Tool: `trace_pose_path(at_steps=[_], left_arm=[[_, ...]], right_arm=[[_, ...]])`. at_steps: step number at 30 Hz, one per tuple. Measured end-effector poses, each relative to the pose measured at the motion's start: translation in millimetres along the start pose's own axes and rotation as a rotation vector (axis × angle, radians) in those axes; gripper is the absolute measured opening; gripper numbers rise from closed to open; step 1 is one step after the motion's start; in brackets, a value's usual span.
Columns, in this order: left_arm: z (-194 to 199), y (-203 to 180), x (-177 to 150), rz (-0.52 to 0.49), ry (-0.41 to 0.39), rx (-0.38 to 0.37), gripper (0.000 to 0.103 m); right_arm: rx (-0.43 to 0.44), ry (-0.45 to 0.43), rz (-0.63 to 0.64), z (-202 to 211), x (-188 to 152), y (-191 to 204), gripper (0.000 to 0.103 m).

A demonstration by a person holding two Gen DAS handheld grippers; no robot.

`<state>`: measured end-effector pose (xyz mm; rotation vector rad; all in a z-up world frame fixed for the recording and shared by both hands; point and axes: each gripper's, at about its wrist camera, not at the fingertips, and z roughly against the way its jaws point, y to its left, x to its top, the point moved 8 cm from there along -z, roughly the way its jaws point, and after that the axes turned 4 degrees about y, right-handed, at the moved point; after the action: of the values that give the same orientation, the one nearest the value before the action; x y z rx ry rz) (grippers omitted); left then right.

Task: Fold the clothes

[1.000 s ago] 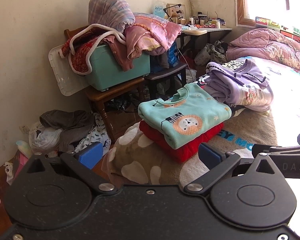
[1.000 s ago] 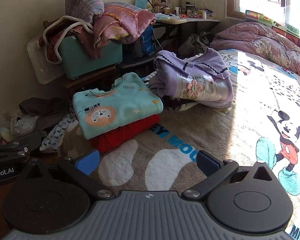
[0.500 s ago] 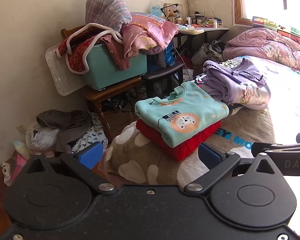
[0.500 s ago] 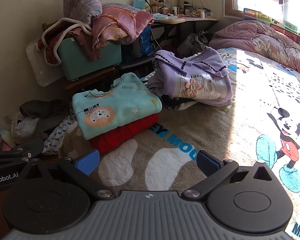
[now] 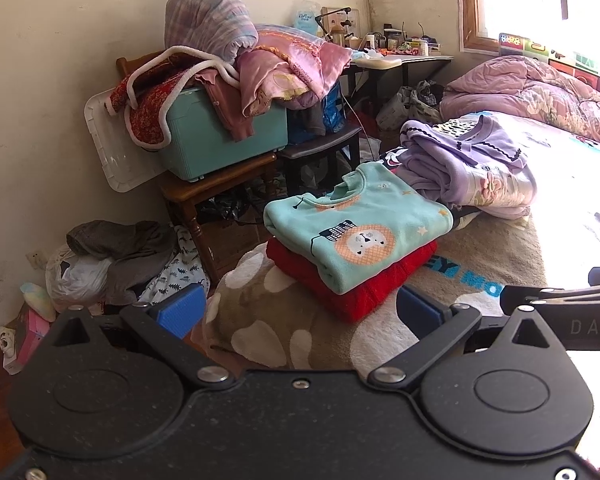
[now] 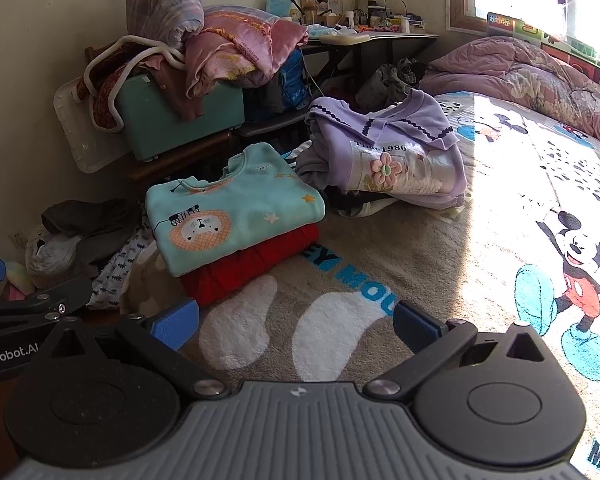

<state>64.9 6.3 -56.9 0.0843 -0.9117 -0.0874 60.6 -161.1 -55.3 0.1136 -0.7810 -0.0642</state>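
Folded clothes (image 5: 356,236) beyond both spread, empty tools (image 5: 298,310) (image 6: 296,322).

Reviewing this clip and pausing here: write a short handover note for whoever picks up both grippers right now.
Left gripper: open, empty, held above the blanket.
Right gripper: open, empty, also clear of the clothes.
Done: teal lion sweatshirt lies folded on top of the folded red garment, near the bed's edge.
Left: the purple top behind them sits on a loose heap, with other fabric showing under it; it looks unfinished. I would take that next and fold it on the bare blanket in front.
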Motion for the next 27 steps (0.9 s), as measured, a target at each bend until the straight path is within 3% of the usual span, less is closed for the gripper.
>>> trace_pose_path(at_steps=[19, 23, 27], left_arm=[[-23.3, -0.4, 4.2, -0.008, 0.029, -0.016, 0.103], [-40.2, 7.3, 7.2, 0.040, 0.045, -0.055, 0.103], [-63.9, 12.8, 10.2, 0.114, 0.058, -0.159, 0.103]], right_arm=[[0.043, 0.006, -0.019, -8.3, -2.4, -8.3, 0.102], [0.064, -0.006, -0.033, -9.1, -4.1, -13.5, 0.102], [0.108, -0.028, -0.086, -8.6, -5.9, -24.9, 0.102]])
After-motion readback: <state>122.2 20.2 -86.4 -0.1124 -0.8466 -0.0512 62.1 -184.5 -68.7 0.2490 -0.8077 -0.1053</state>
